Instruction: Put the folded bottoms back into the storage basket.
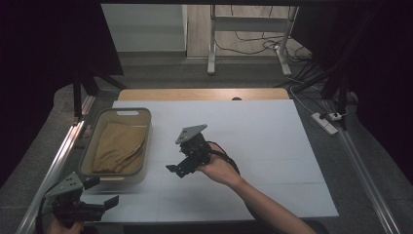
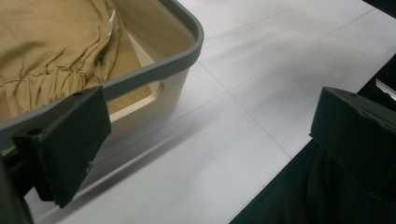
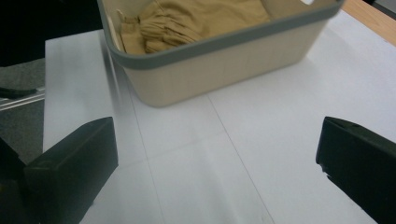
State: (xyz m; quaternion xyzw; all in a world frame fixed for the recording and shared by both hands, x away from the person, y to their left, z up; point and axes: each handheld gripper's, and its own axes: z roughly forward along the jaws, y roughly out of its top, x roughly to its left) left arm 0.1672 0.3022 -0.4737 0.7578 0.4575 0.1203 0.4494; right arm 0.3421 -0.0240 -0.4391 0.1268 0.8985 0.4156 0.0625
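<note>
While the tan cloth (image 1: 118, 147) lies in the bin (image 1: 115, 113), the left gripper (image 1: 102, 192) sits nearest, jaws spread; the right gripper (image 1: 178, 162) gapes too.

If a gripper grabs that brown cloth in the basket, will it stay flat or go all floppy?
Probably floppy: the tan cloth lies crumpled in soft folds, with a gathered edge, inside the basket. It would likely droop and unfold when lifted. It also looks light, so the basket should probably stay put rather than tip.
</note>
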